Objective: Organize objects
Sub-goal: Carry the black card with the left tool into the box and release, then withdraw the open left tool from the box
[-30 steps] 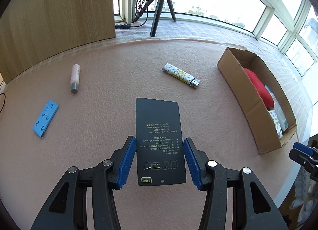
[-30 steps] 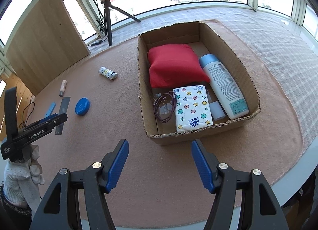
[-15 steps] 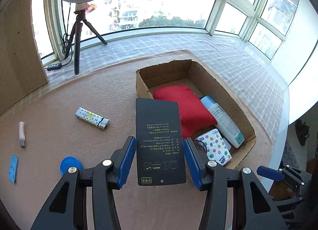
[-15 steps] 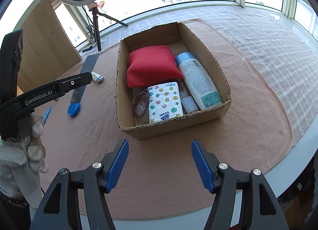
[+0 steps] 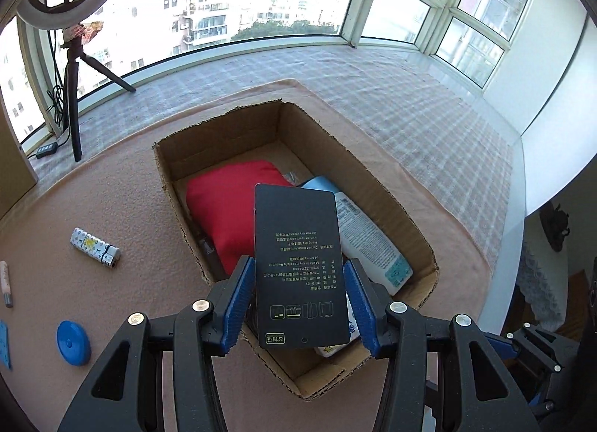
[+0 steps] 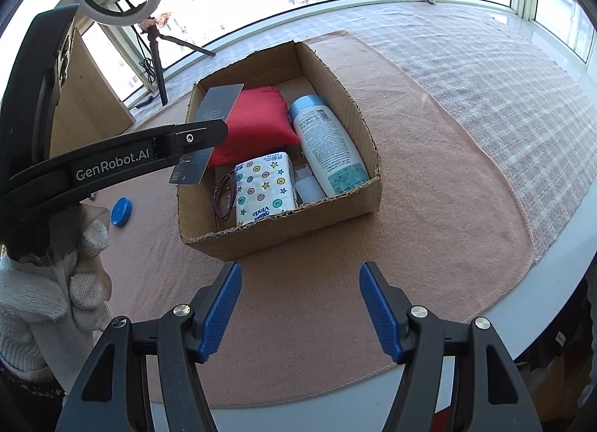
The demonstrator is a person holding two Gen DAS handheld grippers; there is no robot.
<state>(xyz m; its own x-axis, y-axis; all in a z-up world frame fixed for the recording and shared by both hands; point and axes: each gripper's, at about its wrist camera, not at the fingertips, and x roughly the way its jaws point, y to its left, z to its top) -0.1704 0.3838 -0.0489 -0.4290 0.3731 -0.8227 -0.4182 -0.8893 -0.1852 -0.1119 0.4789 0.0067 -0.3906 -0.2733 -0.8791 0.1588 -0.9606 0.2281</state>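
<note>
The left tongs (image 5: 298, 297) clamp a flat black card (image 5: 298, 264) by its long edges, long axis running forward, tilted above the cardboard box (image 6: 283, 223). The right tongs (image 6: 300, 307) hang wide and empty over the surface (image 6: 429, 208), facing the box.

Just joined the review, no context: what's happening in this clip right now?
A person is tidying loose items into a cardboard box with two handheld grippers. The left gripper is clamped on a flat black card and holds it over the box, not yet released. The right gripper is open and empty, on the near side of the box. The box already holds a red pouch, a white bottle and a tissue pack. A lighter and a blue round lid lie on the mat.
</note>
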